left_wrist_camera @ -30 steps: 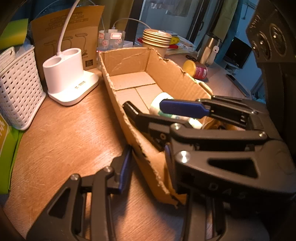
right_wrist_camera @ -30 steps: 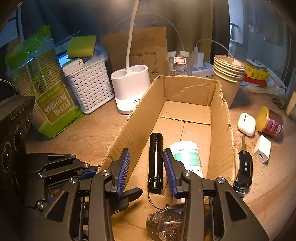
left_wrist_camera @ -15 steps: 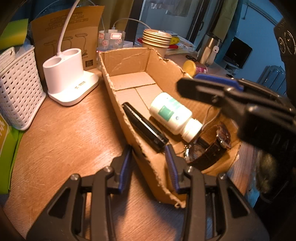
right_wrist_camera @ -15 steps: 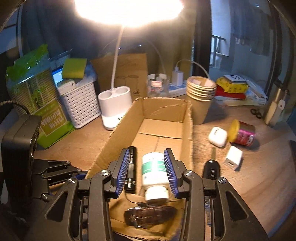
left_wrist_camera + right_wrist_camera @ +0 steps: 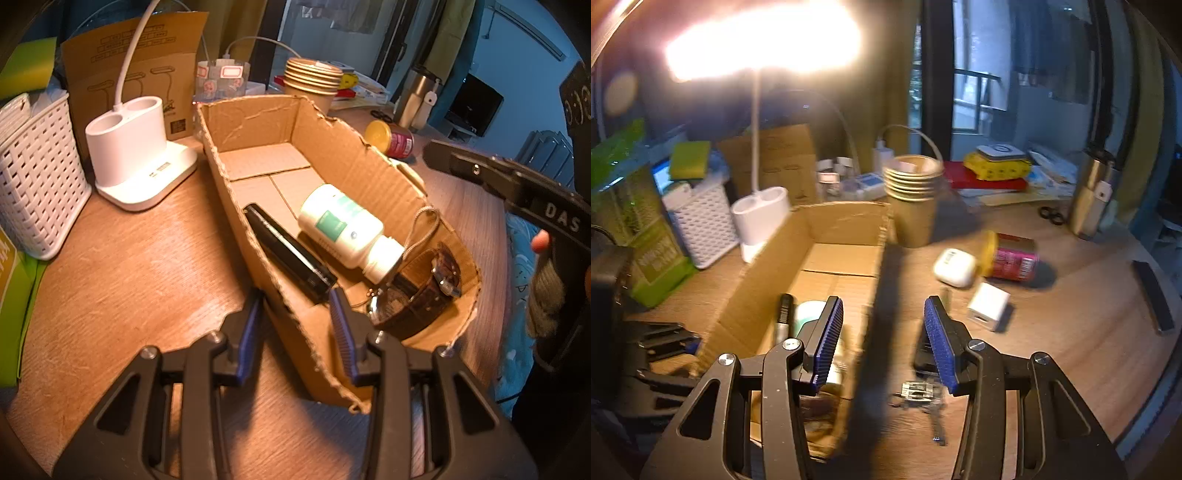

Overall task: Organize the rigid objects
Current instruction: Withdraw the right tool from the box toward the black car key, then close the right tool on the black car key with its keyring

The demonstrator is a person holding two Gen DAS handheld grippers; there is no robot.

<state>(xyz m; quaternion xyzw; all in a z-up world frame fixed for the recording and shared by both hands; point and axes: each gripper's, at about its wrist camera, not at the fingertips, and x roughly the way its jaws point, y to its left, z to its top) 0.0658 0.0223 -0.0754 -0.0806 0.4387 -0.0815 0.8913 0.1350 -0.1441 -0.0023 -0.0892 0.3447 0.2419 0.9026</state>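
Observation:
An open cardboard box (image 5: 376, 162) (image 5: 846, 221) lies on the wooden desk. Inside it lie a black flashlight (image 5: 288, 254) (image 5: 783, 314), a white pill bottle (image 5: 343, 225) (image 5: 809, 310) and a brown watch (image 5: 421, 295). My left gripper (image 5: 297, 332) straddles the box's near left wall with its jaws a little apart, not pressing on it. My right gripper (image 5: 882, 339) is open and empty, raised over the box's right wall. To the right of the box lie a car key with a key ring (image 5: 923, 391), a white charger (image 5: 988, 306), a white earbud case (image 5: 955, 267) and a pink can (image 5: 1010, 256) (image 5: 391, 138).
A white lamp base (image 5: 136, 162) (image 5: 759, 214) and a white basket (image 5: 29, 184) (image 5: 701, 225) stand left of the box. Stacked paper cups (image 5: 914, 199) (image 5: 312, 83) stand behind it. A steel flask (image 5: 1093, 192) and a black bar (image 5: 1152, 295) are at the right.
My right gripper has lifted up out of the box and swung right, over the box's right wall; its jaws are wider. The left gripper has not moved.

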